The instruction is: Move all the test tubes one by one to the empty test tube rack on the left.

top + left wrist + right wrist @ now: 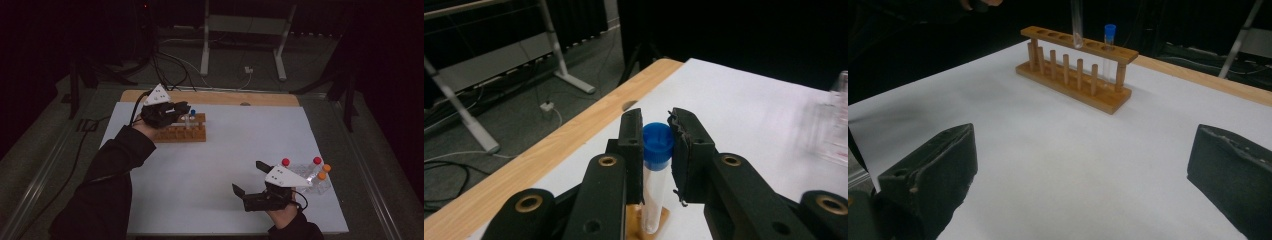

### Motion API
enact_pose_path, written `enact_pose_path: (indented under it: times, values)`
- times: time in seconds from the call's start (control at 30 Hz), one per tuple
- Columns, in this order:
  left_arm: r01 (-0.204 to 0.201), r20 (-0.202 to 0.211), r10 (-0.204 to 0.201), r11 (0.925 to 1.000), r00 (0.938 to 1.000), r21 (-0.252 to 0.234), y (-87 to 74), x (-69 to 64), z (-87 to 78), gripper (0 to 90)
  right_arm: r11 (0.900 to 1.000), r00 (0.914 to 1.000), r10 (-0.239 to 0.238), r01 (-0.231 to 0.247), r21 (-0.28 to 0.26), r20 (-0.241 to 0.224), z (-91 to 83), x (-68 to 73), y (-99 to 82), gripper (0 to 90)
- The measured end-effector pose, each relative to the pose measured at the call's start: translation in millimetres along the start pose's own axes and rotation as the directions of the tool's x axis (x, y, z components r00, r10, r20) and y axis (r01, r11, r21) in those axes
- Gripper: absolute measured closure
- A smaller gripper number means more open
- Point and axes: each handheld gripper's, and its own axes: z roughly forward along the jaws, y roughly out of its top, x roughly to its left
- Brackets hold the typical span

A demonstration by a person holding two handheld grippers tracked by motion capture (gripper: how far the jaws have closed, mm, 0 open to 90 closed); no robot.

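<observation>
My left gripper (656, 131) jaws clamp the blue-capped tube (657, 165) upright over the wooden rack (181, 129) at the surface's far left, for a straight drop into a hole, while my right gripper (249, 178) waits wide open, empty, near the spare tubes (312, 174).

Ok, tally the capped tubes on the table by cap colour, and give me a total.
Blue-capped tubes: 2, one held in the left tongs, one standing in the wooden rack
Red-capped tubes: 2
Orange-capped tubes: 2
Total: 6
</observation>
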Motion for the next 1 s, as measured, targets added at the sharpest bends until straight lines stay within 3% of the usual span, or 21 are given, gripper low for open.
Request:
enact_pose_path:
  times: [0.23, 0.53, 0.6, 0.87, 1.0]
  values:
    - [0.019, -0.057, -0.019, 0.9998, 0.9982, 0.001, 1.2, 16.9, 9.7, 77.7, 1.0000, 1.0000, 0.000, 0.000, -0.007, 0.002, -1.2, 0.0, 0.4, 0.0]
    - [0.057, -0.128, -0.057, 0.9984, 0.9902, -0.001, -13.3, 31.5, 25.8, 77.6, 1.0000, 1.0000, -0.004, 0.004, -0.006, 0.003, -1.4, -0.3, -0.4, 0.0]
    - [0.078, -0.124, -0.077, 0.9970, 0.9893, -0.001, -16.7, 33.0, 29.5, 77.7, 1.0000, 1.0000, -0.004, 0.004, -0.005, -0.002, -1.3, -0.5, -0.5, 0.0]
    - [0.080, -0.119, -0.077, 0.9965, 0.9899, 0.024, -29.0, 30.9, 43.4, 77.7, 1.0000, 1.0000, -0.006, 0.006, -0.003, -0.003, -0.9, -0.7, -1.0, 0.0]
    - [0.101, -0.120, -0.096, 0.9944, 0.9881, 0.032, -37.9, 31.3, 48.7, 77.7, 1.0000, 1.0000, -0.004, 0.004, -0.005, -0.004, -1.9, -0.3, -0.6, 0.0]
